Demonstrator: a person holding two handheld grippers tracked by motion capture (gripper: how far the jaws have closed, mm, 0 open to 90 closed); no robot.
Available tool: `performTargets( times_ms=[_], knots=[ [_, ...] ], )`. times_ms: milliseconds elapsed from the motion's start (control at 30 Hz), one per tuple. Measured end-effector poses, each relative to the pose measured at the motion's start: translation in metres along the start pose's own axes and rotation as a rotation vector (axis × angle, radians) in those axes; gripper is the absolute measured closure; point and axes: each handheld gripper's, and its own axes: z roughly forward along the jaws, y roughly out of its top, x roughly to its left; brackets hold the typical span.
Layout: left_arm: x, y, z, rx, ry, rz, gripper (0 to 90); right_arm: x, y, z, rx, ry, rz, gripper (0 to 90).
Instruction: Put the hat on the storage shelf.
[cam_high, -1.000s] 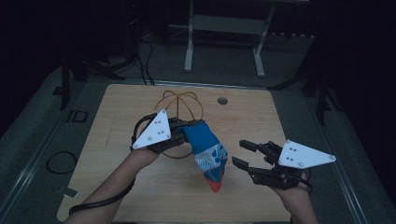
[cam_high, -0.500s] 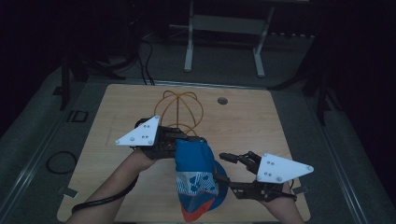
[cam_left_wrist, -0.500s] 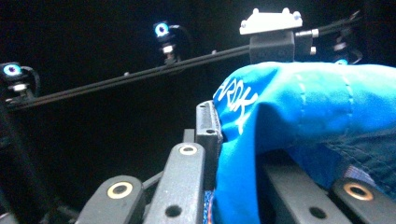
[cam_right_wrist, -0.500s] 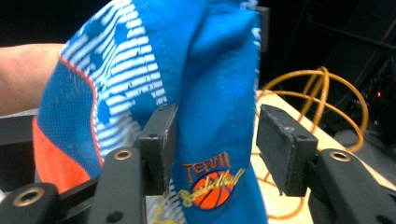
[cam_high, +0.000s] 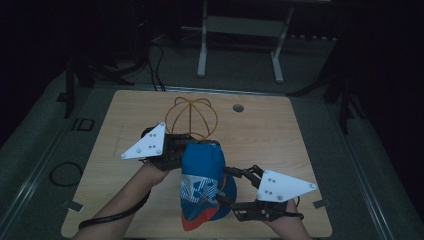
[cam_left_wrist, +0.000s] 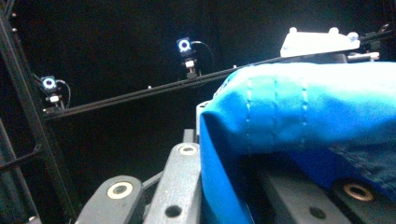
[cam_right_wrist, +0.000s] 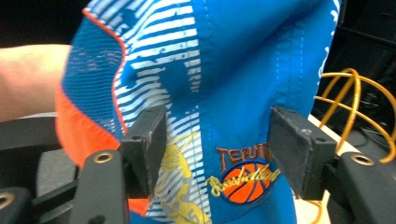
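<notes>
Blue cap (cam_right_wrist: 243, 70), orange basketball logo (cam_right_wrist: 247, 184) lettered "TEPUT", spread right claw (cam_right_wrist: 219, 149)

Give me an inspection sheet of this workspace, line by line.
Surface: light wooden table with a round hole near its far edge.
Job's things: blue cap with orange brim and basketball logo, held up above the table; orange wire dome frame standing behind it.
Clutter: nothing seen.
Grippers: left gripper shut on the cap's fabric; right gripper open, jaws either side of the cap's front, not clamped.
Cables: black cable trailing from the left forearm; more cables on the floor beyond.
Surroundings: dark room, grey metal stand behind the table.
</notes>
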Motion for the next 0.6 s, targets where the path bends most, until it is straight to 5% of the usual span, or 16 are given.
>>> performTargets(
  times_ms=[333, 433, 600],
  knots=[
    [-0.002, -0.004, 0.006, 0.013, 0.012, -0.014, 87.1, -0.004, 0.001, 0.014, 0.029, -0.094, -0.015, 51.4],
    [-0.002, -0.004, 0.006, 0.015, 0.01, -0.015, 87.1, -0.004, 0.0, 0.016, 0.038, -0.121, -0.029, 60.5],
    [-0.001, -0.005, 0.005, 0.019, 0.008, -0.021, 87.1, -0.006, -0.001, 0.015, 0.035, -0.138, -0.025, 88.1]
  ],
)
